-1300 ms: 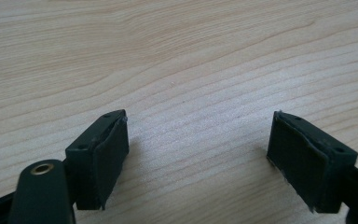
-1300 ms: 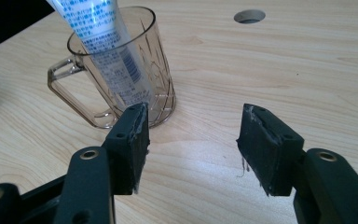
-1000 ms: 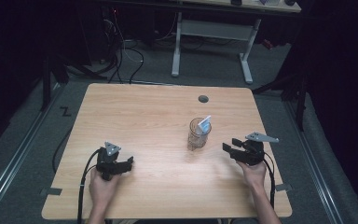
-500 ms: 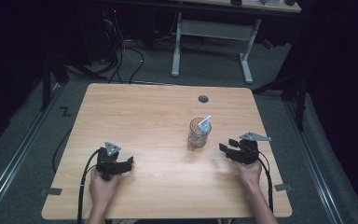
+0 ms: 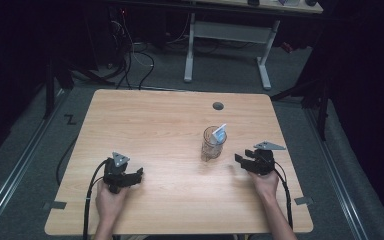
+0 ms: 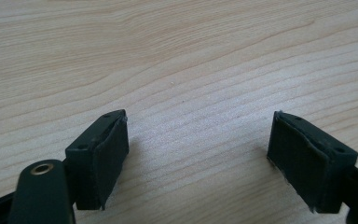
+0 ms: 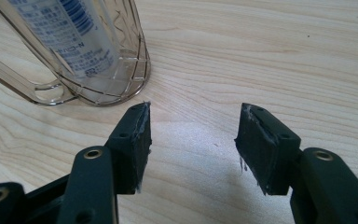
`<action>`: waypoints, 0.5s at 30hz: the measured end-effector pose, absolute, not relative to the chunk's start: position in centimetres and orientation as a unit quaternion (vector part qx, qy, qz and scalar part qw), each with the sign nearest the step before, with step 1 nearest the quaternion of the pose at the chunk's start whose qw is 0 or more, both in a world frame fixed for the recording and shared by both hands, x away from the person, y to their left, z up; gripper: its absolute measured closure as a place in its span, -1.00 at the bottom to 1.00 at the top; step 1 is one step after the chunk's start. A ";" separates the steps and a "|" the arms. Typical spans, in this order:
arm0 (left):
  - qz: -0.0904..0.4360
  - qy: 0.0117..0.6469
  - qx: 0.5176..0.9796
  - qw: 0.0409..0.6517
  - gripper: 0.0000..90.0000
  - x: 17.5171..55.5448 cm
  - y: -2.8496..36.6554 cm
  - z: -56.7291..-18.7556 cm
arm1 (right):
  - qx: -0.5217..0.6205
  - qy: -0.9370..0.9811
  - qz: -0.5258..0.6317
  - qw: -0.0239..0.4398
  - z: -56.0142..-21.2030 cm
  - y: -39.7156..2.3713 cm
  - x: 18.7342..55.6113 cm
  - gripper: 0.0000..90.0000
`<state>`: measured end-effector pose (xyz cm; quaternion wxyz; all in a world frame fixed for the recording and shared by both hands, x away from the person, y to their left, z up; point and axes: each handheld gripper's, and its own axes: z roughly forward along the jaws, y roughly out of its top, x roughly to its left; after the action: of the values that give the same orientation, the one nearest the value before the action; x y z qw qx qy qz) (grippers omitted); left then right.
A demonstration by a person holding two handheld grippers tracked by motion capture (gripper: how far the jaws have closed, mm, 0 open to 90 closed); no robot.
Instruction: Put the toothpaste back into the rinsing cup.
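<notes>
Both grippers are low over the wooden bench (image 5: 170, 125), each one held in a hand of the person. On the right side, the right gripper (image 5: 240, 159) has its jaws apart with nothing between them; in the right gripper view only bare wood lies between the two black pads (image 7: 137, 140). These jaws have just been closing a little, but they are open and they press on nothing. This gripper points toward the clear glass (image 5: 212, 144), which stands upright on the bench just beside it, on the right half and a bit nearer to the person than the middle. Inside the glass leans a white tube (image 5: 220, 132) with blue print, and its top sticks out over the rim. In the right gripper view the base of the glass (image 7: 98, 70) is near the tip of one jaw, but apart from it.

On the left side, the left gripper (image 5: 136, 175) is well apart from the glass. Its jaws stand wide open over bare wood, and they hold nothing.

A small dark round hole (image 5: 218, 105) sits in the bench near the far edge.
</notes>
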<state>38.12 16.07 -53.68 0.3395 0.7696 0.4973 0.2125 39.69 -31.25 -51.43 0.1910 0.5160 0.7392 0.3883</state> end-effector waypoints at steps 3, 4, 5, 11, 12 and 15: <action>0.212 0.497 0.770 0.340 -0.55 38.1 16.1 -53.7 | 0.518 0.739 0.385 0.193 -51.6 -31.3 39.8 -0.01; 0.212 0.497 0.770 0.340 -0.55 38.1 16.1 -53.7 | 0.519 0.739 0.383 0.193 -51.7 -31.3 39.9 -0.01; 0.212 0.497 0.769 0.340 -0.55 38.1 16.1 -53.7 | 0.520 0.739 0.382 0.193 -51.7 -31.3 39.9 -0.01; 0.212 0.497 0.770 0.340 -0.55 38.1 16.1 -53.7 | 0.525 0.741 0.370 0.198 -52.1 -31.2 40.2 -0.01; 0.212 0.497 0.770 0.340 -0.55 38.1 16.1 -53.7 | 0.524 0.742 0.366 0.201 -52.2 -31.2 40.2 -0.01; 0.212 0.498 0.769 0.340 -0.55 38.1 16.1 -53.7 | 0.526 0.744 0.359 0.205 -52.4 -31.1 40.3 -0.01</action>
<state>38.12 16.06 -53.69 0.3400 0.7691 0.4977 0.2125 40.29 -31.08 -52.38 0.2047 0.5258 0.7436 0.3589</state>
